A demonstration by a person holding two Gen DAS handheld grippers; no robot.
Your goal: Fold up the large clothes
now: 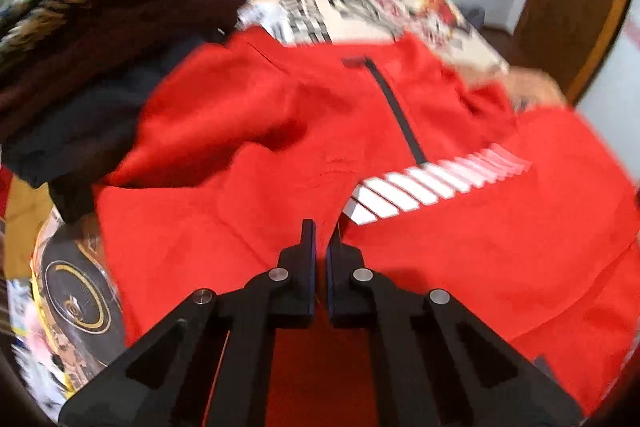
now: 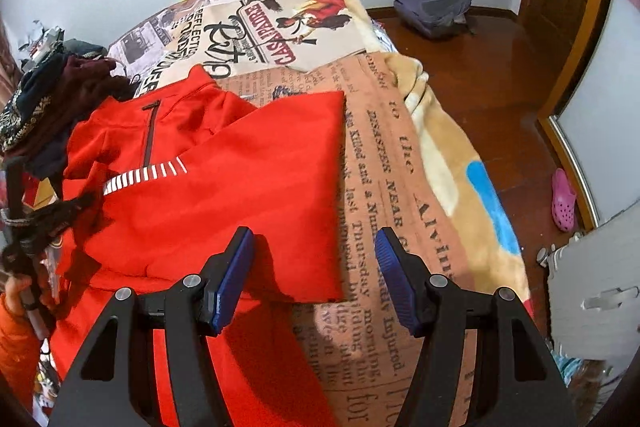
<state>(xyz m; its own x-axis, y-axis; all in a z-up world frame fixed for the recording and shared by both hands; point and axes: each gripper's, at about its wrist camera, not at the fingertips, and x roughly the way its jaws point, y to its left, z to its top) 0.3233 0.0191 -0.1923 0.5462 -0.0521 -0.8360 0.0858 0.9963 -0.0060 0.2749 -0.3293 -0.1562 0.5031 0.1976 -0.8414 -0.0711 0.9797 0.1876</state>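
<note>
A large red zip-neck pullover (image 1: pixel 280 131) with a black zip and a row of white stripes lies on the bed; it also shows in the right wrist view (image 2: pixel 224 179), with its right side folded over the chest. My left gripper (image 1: pixel 321 239) is shut on a fold of the red fabric near the stripes. My right gripper (image 2: pixel 314 247) is open and empty, just above the folded right edge of the pullover.
A pile of dark and patterned clothes (image 1: pixel 104 27) lies at the left of the bed, also in the right wrist view (image 2: pixel 52 107). The printed bedspread (image 2: pixel 384 163) hangs off the right edge. A grey backpack (image 2: pixel 434 11) and pink clog (image 2: pixel 563 201) lie on the wooden floor.
</note>
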